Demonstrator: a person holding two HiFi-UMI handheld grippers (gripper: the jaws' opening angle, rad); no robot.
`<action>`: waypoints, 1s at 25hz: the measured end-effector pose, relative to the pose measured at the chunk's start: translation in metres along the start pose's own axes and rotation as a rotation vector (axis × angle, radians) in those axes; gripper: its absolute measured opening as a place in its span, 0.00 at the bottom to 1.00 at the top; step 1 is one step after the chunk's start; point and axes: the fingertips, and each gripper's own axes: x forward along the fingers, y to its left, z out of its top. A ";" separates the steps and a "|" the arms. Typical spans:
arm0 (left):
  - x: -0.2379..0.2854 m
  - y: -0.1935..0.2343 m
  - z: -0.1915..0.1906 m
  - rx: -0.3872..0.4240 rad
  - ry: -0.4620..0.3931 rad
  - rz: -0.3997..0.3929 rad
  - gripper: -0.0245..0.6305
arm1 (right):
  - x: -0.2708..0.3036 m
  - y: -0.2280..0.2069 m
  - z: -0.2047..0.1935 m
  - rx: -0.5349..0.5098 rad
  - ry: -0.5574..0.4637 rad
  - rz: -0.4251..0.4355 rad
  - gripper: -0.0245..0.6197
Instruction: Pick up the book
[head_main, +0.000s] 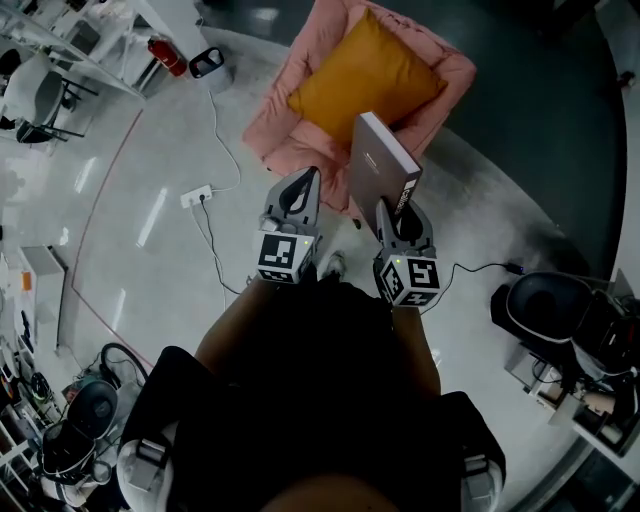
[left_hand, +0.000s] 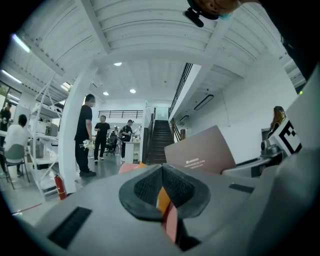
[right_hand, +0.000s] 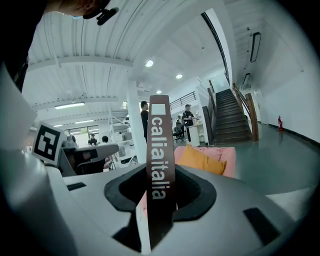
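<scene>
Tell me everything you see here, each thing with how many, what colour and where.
brown hardcover book: one, brown, upright in the right gripper
upholstered armchair: one, pink, on the floor ahead
square cushion: one, mustard orange, on the armchair
power strip: one, white, floor left of the armchair
fire extinguisher: one, red, far left
staircase: one, dark, background
standing people: several, dark clothes, left of the staircase
left gripper: one, grey, jaws together, empty
right gripper: one, grey, clamped on the book
</scene>
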 end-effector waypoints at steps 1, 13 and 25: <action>-0.003 0.003 0.000 0.001 -0.003 -0.011 0.05 | -0.003 0.005 0.004 0.004 -0.011 -0.003 0.26; -0.023 0.036 0.007 -0.029 -0.009 -0.075 0.05 | -0.011 0.047 0.028 0.029 -0.052 -0.060 0.26; -0.035 0.062 0.007 -0.039 -0.015 -0.077 0.05 | -0.001 0.063 0.031 0.034 -0.055 -0.095 0.26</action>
